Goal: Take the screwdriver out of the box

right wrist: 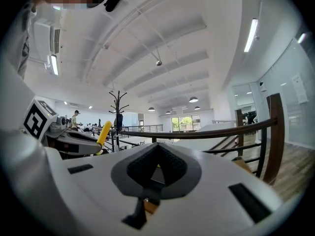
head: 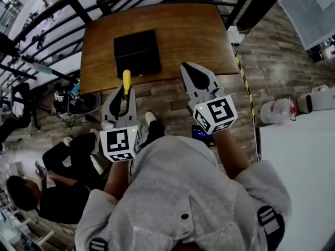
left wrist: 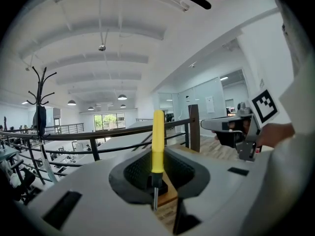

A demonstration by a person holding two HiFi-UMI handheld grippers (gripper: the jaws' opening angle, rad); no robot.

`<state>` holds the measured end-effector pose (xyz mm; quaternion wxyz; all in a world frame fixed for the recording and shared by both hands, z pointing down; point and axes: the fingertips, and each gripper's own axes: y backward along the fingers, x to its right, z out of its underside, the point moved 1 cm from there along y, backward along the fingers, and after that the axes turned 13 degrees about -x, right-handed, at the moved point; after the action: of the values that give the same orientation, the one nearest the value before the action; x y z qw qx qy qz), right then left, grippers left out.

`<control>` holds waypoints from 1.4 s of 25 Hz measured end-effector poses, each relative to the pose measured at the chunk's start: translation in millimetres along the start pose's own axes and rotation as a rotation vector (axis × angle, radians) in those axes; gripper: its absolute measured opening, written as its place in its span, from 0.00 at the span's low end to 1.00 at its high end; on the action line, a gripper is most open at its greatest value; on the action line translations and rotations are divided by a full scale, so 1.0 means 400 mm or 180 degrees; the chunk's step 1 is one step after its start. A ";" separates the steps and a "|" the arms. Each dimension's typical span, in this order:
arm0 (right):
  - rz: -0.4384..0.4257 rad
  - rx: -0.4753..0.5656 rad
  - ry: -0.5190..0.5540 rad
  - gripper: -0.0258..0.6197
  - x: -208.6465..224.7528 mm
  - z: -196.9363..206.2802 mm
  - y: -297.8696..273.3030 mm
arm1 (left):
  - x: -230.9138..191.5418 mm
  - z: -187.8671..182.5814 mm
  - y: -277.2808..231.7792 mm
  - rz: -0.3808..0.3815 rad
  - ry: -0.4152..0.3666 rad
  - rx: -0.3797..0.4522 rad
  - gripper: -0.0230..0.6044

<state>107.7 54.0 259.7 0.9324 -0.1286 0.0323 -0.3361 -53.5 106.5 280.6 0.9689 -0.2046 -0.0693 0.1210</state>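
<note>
In the head view a black box (head: 137, 52) sits closed on the wooden table (head: 199, 35). The left gripper (head: 125, 91) hangs over the floor just in front of the table, shut on a screwdriver with a yellow handle (head: 126, 81). In the left gripper view the screwdriver (left wrist: 158, 141) stands upright between the pads, its metal shaft pointing down. The right gripper (head: 189, 70) is beside it, tip at the table's near edge. Its jaws meet with nothing between them, as the right gripper view shows (right wrist: 158, 145). The yellow handle (right wrist: 104, 133) also appears at that view's left.
A black railing (head: 63, 4) runs behind and left of the table. A person (head: 57, 187) sits on the floor at the lower left. A white jug (head: 277, 110) and a white surface (head: 298, 166) are at the right. Striped tape (head: 246, 85) crosses the floor.
</note>
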 end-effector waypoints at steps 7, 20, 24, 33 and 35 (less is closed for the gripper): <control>-0.0031 -0.0105 -0.0045 0.06 -0.047 0.080 0.171 | 0.127 0.041 0.168 -0.0035 -0.0022 -0.0053 0.17; 0.0159 -0.0362 -0.0008 0.06 -0.147 0.123 0.225 | 0.117 0.085 0.253 0.0118 0.0023 -0.0023 0.17; 0.0165 -0.0395 -0.0038 0.06 -0.180 0.123 0.212 | 0.083 0.088 0.260 0.0142 0.0044 -0.0014 0.17; 0.0243 -0.0346 -0.0062 0.06 -0.230 0.097 0.151 | -0.003 0.089 0.254 0.0232 0.0030 0.0035 0.17; 0.0240 -0.0345 -0.0056 0.06 -0.234 0.095 0.150 | -0.003 0.089 0.251 0.0249 0.0023 0.0044 0.17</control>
<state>78.2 166.0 278.1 0.9363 -0.1806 0.0472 -0.2974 -81.7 208.7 271.2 0.9650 -0.2009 -0.0569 0.1586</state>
